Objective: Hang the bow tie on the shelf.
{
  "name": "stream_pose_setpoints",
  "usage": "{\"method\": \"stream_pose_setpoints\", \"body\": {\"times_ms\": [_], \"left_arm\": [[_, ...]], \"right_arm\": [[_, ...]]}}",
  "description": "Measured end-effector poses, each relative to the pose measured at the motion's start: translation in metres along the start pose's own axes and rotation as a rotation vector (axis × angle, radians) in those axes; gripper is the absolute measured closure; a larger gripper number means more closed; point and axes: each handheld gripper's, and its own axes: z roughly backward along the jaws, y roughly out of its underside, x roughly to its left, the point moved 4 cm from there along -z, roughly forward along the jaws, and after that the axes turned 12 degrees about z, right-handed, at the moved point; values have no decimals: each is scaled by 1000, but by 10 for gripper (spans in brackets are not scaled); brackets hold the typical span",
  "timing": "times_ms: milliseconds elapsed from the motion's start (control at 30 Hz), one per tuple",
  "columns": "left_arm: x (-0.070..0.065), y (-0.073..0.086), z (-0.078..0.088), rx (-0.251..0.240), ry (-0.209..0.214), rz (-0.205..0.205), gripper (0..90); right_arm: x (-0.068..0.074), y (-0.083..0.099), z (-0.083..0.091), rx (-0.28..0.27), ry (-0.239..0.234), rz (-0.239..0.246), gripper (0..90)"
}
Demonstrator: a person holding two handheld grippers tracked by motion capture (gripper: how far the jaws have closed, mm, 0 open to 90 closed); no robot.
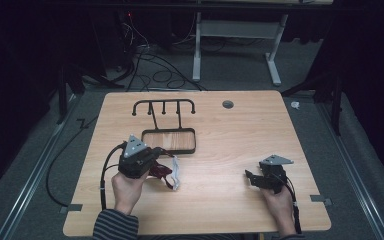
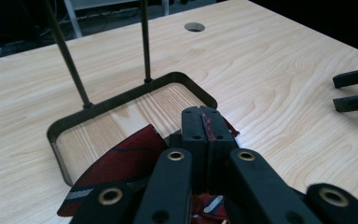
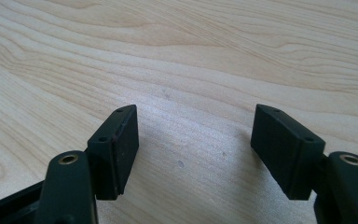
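We have the left tool (image 2: 204, 122) clamped on a red striped necktie (image 2: 121, 161) beside the hook rack (image 1: 164, 111); our right tool (image 3: 193, 147) gapes. The thin fabric may slip free.

Wood table (image 1: 240, 130), center frame
Black rack (image 1: 166, 131) on it, upper left; red striped tie (image 1: 166, 172) below it; cable hole (image 1: 228, 104) near top edge.

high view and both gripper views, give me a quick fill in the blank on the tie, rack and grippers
1. The left gripper is shut on a dark red striped ____.
2. The right gripper hovers over bare wood with its jaws ____.
3. The black rack stands on a base shaped like a ____ frame.
4. The table top is made of light ____.

Missing words: tie; open; rectangular; wood
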Motion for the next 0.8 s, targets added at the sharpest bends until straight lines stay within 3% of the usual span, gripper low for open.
{"method": "stream_pose_setpoints", "body": {"times_ms": [533,800], "left_arm": [[8,-15,18,-55,-7,21,896],[8,-25,19,-57,-6,13,896]], "right_arm": [[0,0,0,0,0,0,336],[0,0,0,0,-1,0,336]]}}
